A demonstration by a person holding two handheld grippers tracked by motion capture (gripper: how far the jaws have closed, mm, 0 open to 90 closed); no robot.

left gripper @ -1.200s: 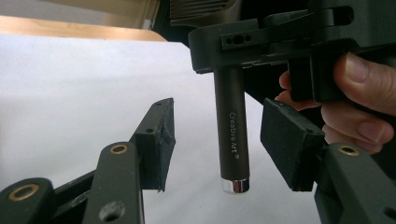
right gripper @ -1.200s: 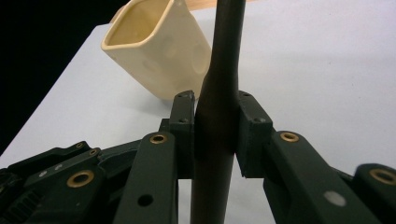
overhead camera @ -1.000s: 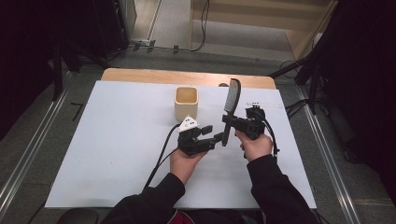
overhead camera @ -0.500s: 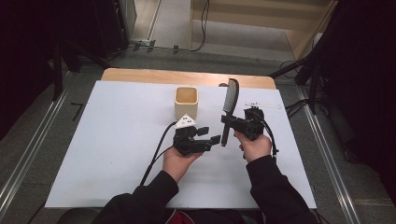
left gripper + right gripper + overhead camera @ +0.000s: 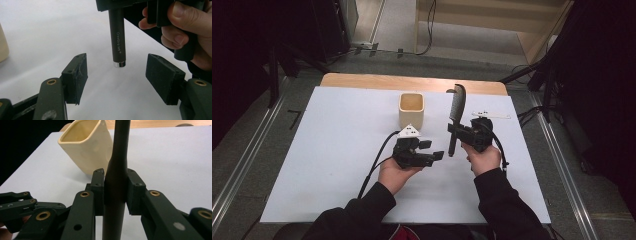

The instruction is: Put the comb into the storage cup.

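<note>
A black comb (image 5: pixel 458 102) stands upright, teeth end up, with my right gripper (image 5: pixel 453 131) shut on its round handle (image 5: pixel 115 170). In the right gripper view both pads (image 5: pixel 98 187) press the handle's sides. My left gripper (image 5: pixel 432 149) sits just left of it, level, and is open. Its jaws have just been opening. In the left gripper view the handle's metal-capped lower end (image 5: pixel 117 37) hangs between and ahead of the two pads (image 5: pixel 76 72), touching neither. A cream square cup (image 5: pixel 411 109) stands behind the left gripper, also seen in the right gripper view (image 5: pixel 87 147).
A white sheet (image 5: pixel 337 150) covers the table, with a wooden strip (image 5: pixel 362 80) along its far edge. A thin white item (image 5: pixel 492 115) lies behind the right hand. Cables trail from both grippers toward the person. Dark floor and rails border both sides.
The left gripper's jaws have spread wider and the left hand has drawn slightly back from the comb handle. The right hand and comb have stayed still.
</note>
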